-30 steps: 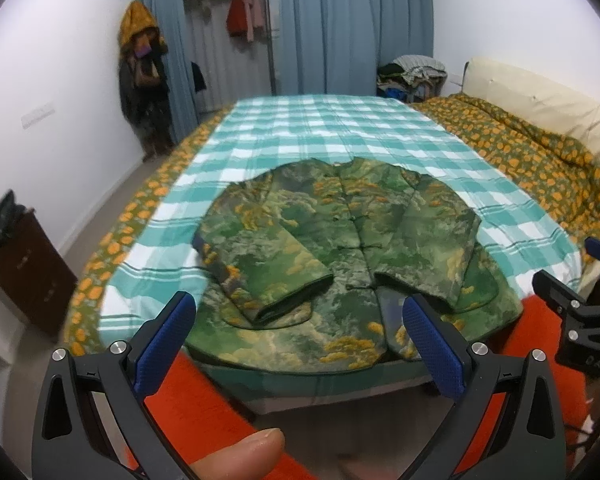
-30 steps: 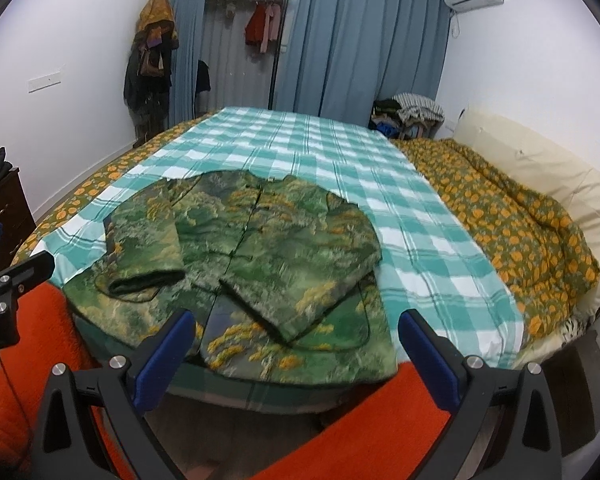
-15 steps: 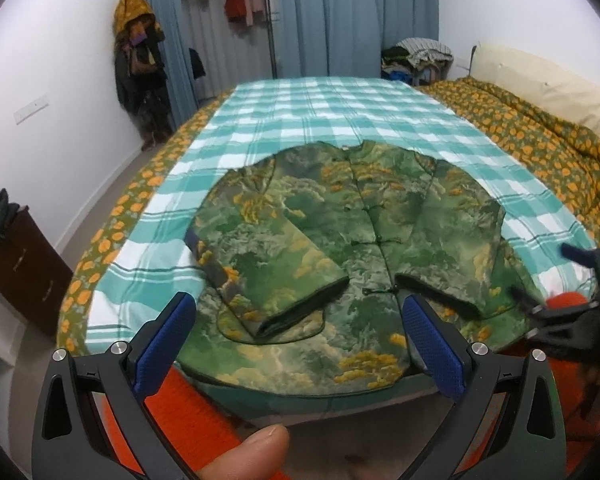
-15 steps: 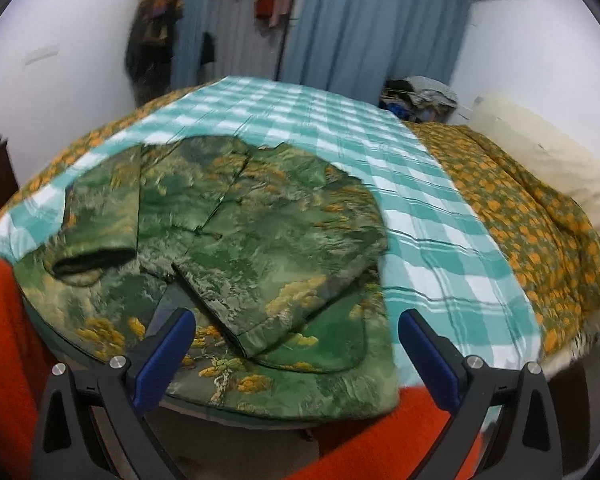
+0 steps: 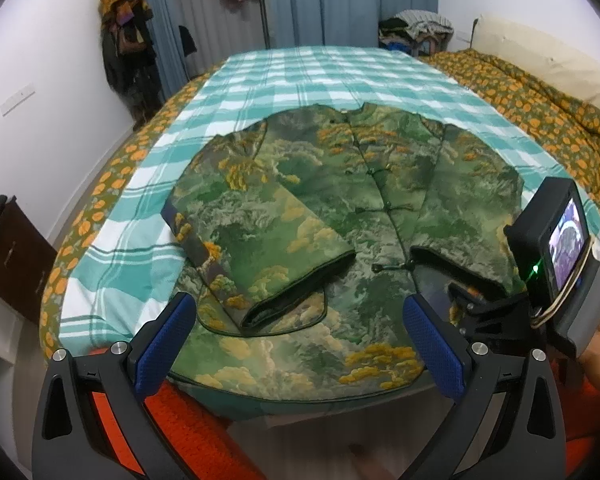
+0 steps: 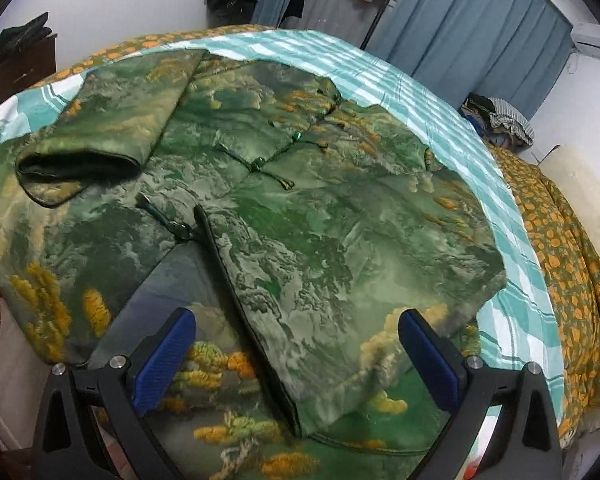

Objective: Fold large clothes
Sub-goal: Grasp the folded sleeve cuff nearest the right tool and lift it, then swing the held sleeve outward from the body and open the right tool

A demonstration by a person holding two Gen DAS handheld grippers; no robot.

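Observation:
A green jacket with yellow tree pattern (image 5: 340, 200) lies flat on the checked bed sheet (image 5: 300, 76), both sleeves folded over its front, hem at the near bed edge. My left gripper (image 5: 300, 340) is open and empty, just short of the hem. My right gripper (image 6: 296, 356) is open and empty, low over the right sleeve cuff (image 6: 320, 380) of the jacket (image 6: 300, 220). The right gripper's body and camera screen (image 5: 560, 248) show at the right of the left wrist view.
An orange-flowered quilt (image 5: 540, 112) covers the bed's right side. A pile of clothes (image 5: 416, 28) sits at the far end by blue curtains (image 5: 352, 0). A dark cabinet (image 5: 8, 248) stands at the left wall. Coats (image 5: 126, 40) hang in the corner.
Both grippers have moved forward and down toward the jacket. The right gripper has come much closer, now just over the right sleeve cuff, and entered the left view.

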